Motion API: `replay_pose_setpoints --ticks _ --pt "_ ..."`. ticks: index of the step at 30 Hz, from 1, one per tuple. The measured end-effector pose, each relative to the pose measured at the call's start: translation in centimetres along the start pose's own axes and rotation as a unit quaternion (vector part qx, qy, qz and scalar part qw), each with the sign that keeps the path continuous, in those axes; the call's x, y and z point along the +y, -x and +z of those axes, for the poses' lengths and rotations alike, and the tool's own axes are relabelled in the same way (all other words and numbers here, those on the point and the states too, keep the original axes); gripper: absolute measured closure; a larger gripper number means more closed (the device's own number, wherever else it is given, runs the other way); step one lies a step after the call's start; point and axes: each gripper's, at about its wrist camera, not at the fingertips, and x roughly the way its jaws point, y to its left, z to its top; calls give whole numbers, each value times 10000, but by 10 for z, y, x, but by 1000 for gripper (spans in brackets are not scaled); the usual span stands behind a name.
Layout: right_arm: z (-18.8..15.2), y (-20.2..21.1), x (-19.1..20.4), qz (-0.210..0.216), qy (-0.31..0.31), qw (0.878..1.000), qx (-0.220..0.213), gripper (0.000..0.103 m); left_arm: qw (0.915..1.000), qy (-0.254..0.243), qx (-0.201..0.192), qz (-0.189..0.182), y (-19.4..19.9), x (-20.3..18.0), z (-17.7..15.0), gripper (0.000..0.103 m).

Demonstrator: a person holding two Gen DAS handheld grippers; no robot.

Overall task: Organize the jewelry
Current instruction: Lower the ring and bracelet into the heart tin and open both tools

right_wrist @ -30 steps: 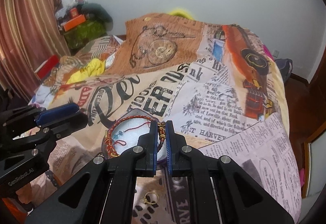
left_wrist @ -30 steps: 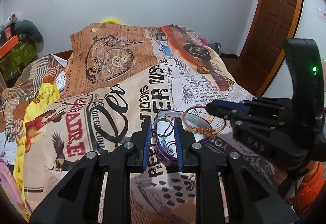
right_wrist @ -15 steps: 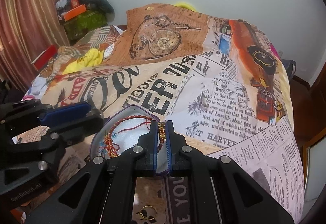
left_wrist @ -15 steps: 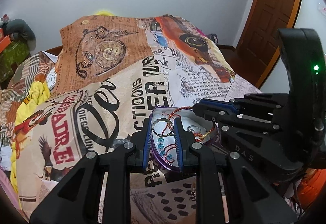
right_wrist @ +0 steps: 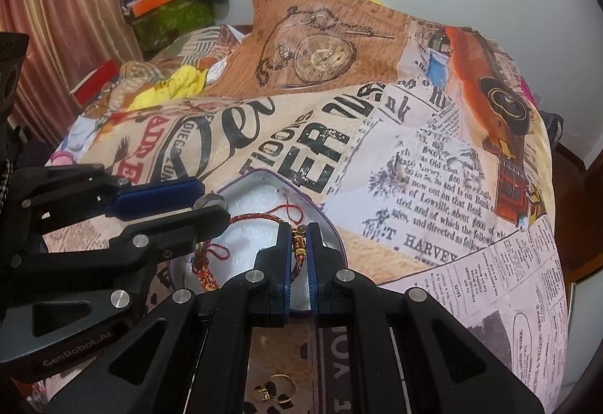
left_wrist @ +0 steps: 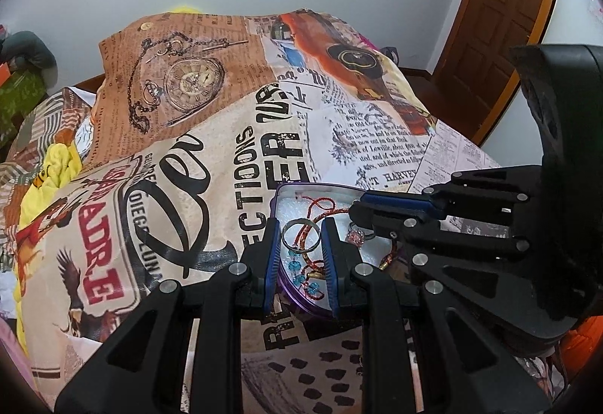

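A purple heart-shaped tin (left_wrist: 286, 189) with white foam lining lies on the bed; it also shows in the right wrist view (right_wrist: 331, 225). My left gripper (left_wrist: 300, 240) is shut on a silver ring (left_wrist: 300, 234) and holds it over the tin. My right gripper (right_wrist: 300, 244) is shut on a red and gold braided bracelet (right_wrist: 260, 218) and holds it down in the tin; the bracelet also shows in the left wrist view (left_wrist: 320, 207). A pink-stone ring (left_wrist: 356, 236) and blue beads (left_wrist: 297, 269) lie in the tin.
A gold ring (right_wrist: 277, 388) lies on the bedspread under my right gripper. The printed newspaper-pattern bedspread (left_wrist: 264, 135) covers the bed. A wooden door (left_wrist: 497, 10) stands at the right. Boxes and clothes (right_wrist: 166, 6) pile up at the far left.
Both grippers have moved forward and down over the tin. The bracelet has come down into the tin, and the ring now hangs above the foam lining.
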Motion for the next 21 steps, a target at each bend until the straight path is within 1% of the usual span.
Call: replay_pose_setpoints --ticks 9,16,21 --pt "-1 -1 0 -5 16 9999 126 96 10000 26 41 21 3 0 0 82" --pt "-1 10 3 11 2 10000 62 95 9999 50 -67 99 18 0 1 82" --pt "-2 24 7 -112 39 9999 -51 90 9996 106 -178 179 34 1 2 81"
